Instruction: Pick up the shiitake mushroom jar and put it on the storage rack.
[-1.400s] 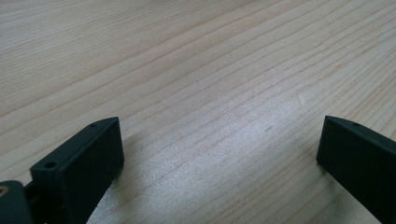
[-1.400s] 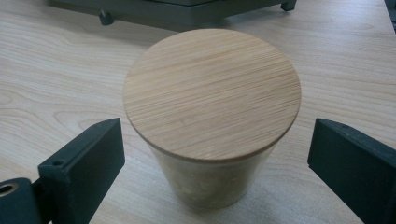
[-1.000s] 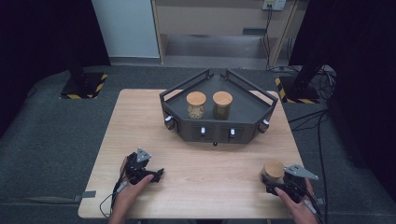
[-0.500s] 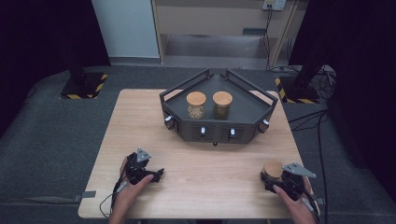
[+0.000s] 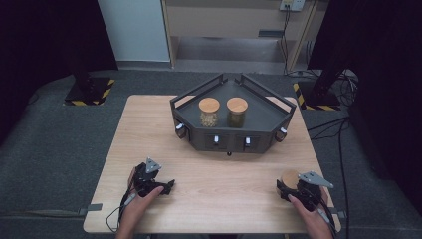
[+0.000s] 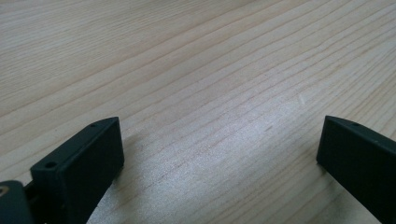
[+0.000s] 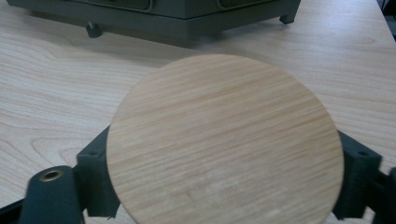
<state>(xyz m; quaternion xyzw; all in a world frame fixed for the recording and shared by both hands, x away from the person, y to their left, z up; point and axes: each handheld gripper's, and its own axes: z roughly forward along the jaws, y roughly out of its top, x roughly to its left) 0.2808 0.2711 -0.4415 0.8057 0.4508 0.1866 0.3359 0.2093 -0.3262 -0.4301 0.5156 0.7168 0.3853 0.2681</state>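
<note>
- The right gripper was at the near right corner of the wooden table, held by the person's right hand.
- Between its jaws stood a jar with a round wooden lid; in the high view this lid showed just in front of the grey plate of the gripper.
- The jaws had just been closing, and in the right gripper view they sat on both sides of the jar, under the lid. They looked clamped on the jar, but the contact itself was hidden by the lid.
- The jar stood upright on the table, well apart from the dark tray.
- The left gripper lay low over the table at the near left side, in the person's left hand.
- Its jaws stood wide apart, with only bare wood between them in the left gripper view.
- The dark tray with angled sides stood at the far middle of the table, with small knobs on its front wall.
- Two more jars stood in the tray side by side, close to each other: a jar with pale contents on the left and a jar with dark green contents on the right. Both had wooden lids.
</note>
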